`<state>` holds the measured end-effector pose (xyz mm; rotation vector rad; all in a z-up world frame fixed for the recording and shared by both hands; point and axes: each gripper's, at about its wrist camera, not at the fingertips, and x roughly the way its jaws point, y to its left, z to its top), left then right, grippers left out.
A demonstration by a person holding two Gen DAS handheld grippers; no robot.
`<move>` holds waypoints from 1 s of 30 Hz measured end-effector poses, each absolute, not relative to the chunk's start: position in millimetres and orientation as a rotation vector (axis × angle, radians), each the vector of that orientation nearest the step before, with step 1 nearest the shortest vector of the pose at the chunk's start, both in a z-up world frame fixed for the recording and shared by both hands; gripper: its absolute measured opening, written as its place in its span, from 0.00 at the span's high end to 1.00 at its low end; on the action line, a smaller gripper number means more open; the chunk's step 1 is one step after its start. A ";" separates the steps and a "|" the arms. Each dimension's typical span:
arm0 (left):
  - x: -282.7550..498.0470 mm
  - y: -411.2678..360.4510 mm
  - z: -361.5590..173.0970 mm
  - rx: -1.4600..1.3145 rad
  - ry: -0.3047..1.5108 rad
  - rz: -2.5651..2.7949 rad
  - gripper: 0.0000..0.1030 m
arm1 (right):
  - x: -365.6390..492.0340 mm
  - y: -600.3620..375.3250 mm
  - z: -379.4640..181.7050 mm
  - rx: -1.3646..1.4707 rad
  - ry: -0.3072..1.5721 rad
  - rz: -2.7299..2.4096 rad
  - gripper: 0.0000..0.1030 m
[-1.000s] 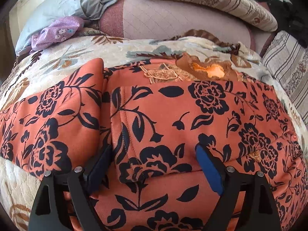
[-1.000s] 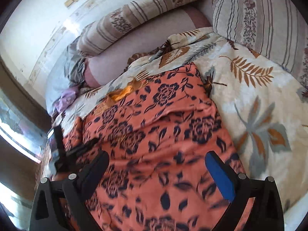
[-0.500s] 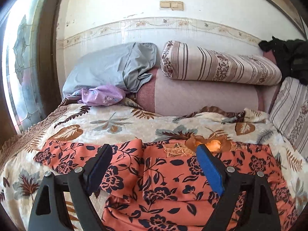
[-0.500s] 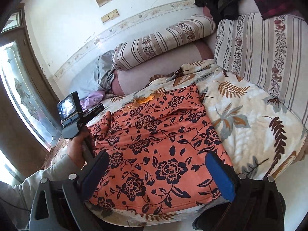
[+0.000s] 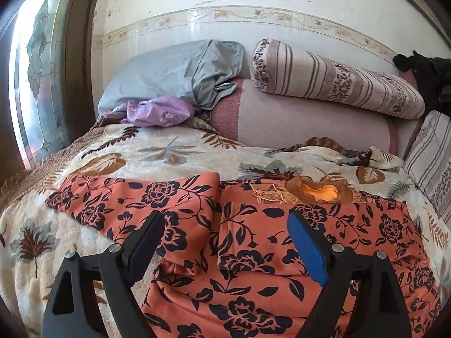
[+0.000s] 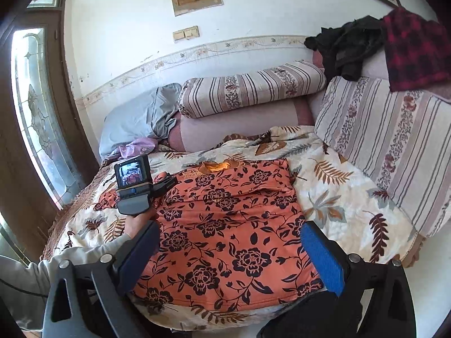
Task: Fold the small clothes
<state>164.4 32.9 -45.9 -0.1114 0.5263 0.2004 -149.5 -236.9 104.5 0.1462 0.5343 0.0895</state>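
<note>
The left gripper [image 5: 224,249] has its two black fingers spread wide with nothing between the pads, and the right gripper [image 6: 235,256] is likewise spread wide and empty. Both hang above a cream quilted bedspread printed with brown and grey leaves [image 5: 157,155], which covers a bed or couch set against a white wall with a floral border strip [image 5: 225,14]; a stained-glass door panel [image 5: 36,70] fills the left edge of the frame. The orange garment with a black flower print [image 5: 253,253] lies flat on the bedspread, filling the lower centre of both views, directly beyond and beneath the fingertips but not touched by them; one sleeve is folded in at its left side. Behind it, in the upper half of the frame, sit a grey pillow [image 5: 174,70], a crumpled lilac cloth [image 5: 160,111], a striped bolster cushion [image 5: 335,79] and dark clothes [image 6: 349,48] draped at upper right. In the right wrist view a hand in a grey sleeve [image 6: 141,221] holds the left gripper over the garment's left edge.
</note>
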 end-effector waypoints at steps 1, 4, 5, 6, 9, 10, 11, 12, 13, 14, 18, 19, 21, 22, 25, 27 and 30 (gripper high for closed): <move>164.4 35.8 -46.9 -0.123 0.536 0.205 0.14 | -151.8 -233.2 107.1 0.135 0.528 0.091 0.02; 159.2 38.8 -44.8 -0.125 0.521 0.197 0.14 | -157.6 -225.5 107.1 0.127 0.523 0.094 0.02; 157.5 39.4 -43.4 -0.122 0.514 0.201 0.14 | -159.2 -224.0 105.8 0.130 0.526 0.091 0.02; 156.8 40.4 -42.2 -0.123 0.512 0.199 0.14 | -160.4 -223.0 104.3 0.135 0.527 0.092 0.02; 155.4 43.2 -40.6 -0.144 0.506 0.208 0.14 | -162.6 -219.6 100.7 0.130 0.540 0.092 0.02; 155.5 42.8 -40.8 -0.149 0.506 0.208 0.14 | -163.7 -218.1 101.1 0.120 0.541 0.091 0.02; 156.0 41.9 -40.8 -0.152 0.509 0.208 0.14 | -164.9 -217.1 102.3 0.108 0.540 0.087 0.02; 157.1 40.4 -40.4 -0.155 0.514 0.206 0.14 | -166.6 -216.5 104.5 0.096 0.537 0.081 0.02; 157.3 38.5 -39.8 -0.157 0.516 0.195 0.14 | -169.2 -215.9 107.6 0.088 0.528 0.076 0.02; 156.3 35.9 -38.7 -0.156 0.510 0.184 0.14 | -171.5 -215.7 111.1 0.084 0.520 0.071 0.02; 151.7 31.0 -32.0 -0.140 0.486 0.159 0.14 | -181.0 -215.2 124.0 0.079 0.491 0.047 0.02; 150.3 33.1 -30.1 -0.147 0.482 0.152 0.14 | -183.1 -214.6 126.3 0.078 0.478 0.047 0.02; 145.8 39.7 -26.2 -0.166 0.462 0.154 0.14 | -183.5 -213.6 126.8 0.093 0.474 0.041 0.02; 144.5 43.5 -24.7 -0.173 0.458 0.158 0.14 | -182.7 -213.5 125.6 0.103 0.478 0.049 0.02; 140.1 56.0 -22.2 -0.175 0.445 0.166 0.14 | -181.3 -205.5 118.8 0.090 0.490 0.066 0.02; 137.0 67.1 -23.0 -0.170 0.440 0.188 0.14 | -178.1 -201.2 113.0 0.093 0.501 0.087 0.02; 133.2 87.7 -28.2 -0.182 0.452 0.225 0.14 | -170.4 -197.0 103.1 0.108 0.520 0.120 0.02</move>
